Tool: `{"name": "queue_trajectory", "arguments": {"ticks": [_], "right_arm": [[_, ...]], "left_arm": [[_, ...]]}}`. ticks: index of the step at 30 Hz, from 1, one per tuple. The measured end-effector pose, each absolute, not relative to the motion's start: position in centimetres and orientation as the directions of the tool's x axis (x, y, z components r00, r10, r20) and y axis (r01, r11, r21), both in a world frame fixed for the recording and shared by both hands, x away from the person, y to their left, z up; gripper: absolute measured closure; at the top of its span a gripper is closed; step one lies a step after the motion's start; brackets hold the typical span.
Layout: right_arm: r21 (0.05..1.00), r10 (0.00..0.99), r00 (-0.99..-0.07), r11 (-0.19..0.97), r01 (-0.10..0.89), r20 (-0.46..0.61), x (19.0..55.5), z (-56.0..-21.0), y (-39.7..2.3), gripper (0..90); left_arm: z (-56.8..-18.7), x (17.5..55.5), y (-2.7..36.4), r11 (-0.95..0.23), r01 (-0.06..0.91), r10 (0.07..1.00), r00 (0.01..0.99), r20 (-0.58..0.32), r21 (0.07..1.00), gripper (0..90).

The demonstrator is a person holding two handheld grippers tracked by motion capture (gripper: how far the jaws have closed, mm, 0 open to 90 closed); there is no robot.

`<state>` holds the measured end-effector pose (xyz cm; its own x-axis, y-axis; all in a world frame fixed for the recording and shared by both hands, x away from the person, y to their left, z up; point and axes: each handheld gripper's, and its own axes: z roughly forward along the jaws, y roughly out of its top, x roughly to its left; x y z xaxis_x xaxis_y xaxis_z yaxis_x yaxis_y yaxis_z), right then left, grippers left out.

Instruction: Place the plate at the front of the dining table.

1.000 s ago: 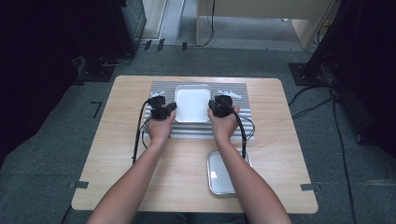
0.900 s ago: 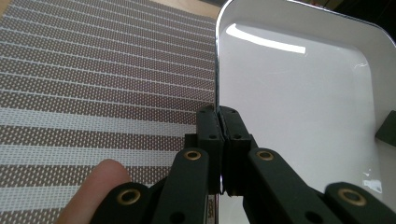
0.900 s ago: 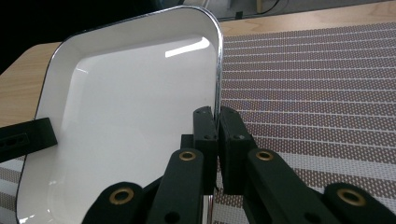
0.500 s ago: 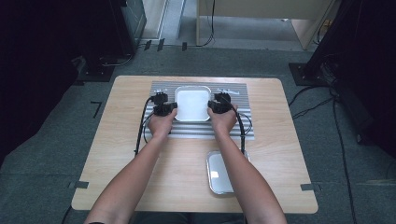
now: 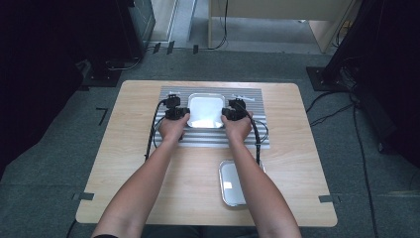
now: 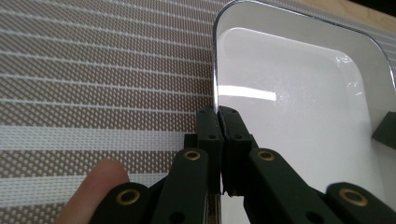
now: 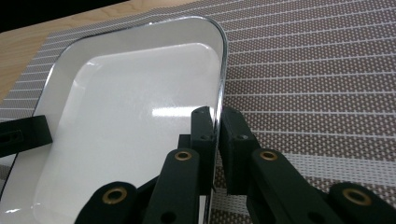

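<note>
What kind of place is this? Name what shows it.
Probably a lab or recording workspace, not a kitchen: a lone wooden table on grey carpet, cables across the floor, dark equipment stands around it.

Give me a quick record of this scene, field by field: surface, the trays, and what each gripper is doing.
surface: wooden table with a striped mat
tray on mat: white tray, shiny rim
second tray: metal tray on bare wood, near edge, untouched
left gripper: jaws closed on the white tray's left rim
right gripper: jaws straddle the white tray's right rim, closed on it
hands: both forearms reach in from the near side
</note>
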<state>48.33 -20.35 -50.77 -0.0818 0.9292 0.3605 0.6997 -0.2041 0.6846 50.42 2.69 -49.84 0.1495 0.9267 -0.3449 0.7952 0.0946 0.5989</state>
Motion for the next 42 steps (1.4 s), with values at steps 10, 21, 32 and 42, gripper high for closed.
{"name": "queue_trajectory", "arguments": {"ticks": [10, 21, 32, 42], "right_arm": [[0.679, 0.935, -0.075, -0.194, 0.708, 0.345, 48.5, -51.3, -21.5, 85.2], [0.676, 0.929, -0.082, -0.201, 0.709, 0.362, 49.0, -51.5, -23.0, 85.3], [0.685, 0.930, -0.127, -0.158, 0.711, 0.346, 49.1, -51.3, -23.5, 67.7], [0.688, 0.952, -0.103, -0.131, 0.714, 0.287, 48.5, -49.5, -25.5, 46.9]], "left_arm": [[-50.1, 50.6, 1.4, 0.052, 0.795, 0.930, 0.181, -0.319, 0.605, 87.5], [-50.1, 50.9, 0.3, 0.032, 0.810, 0.926, 0.197, -0.322, 0.586, 85.6], [-50.4, 50.7, 0.7, 0.019, 0.790, 0.896, 0.258, -0.361, 0.613, 69.8], [-50.6, 50.0, 2.4, 0.081, 0.748, 0.874, 0.265, -0.409, 0.658, 40.6]]}}
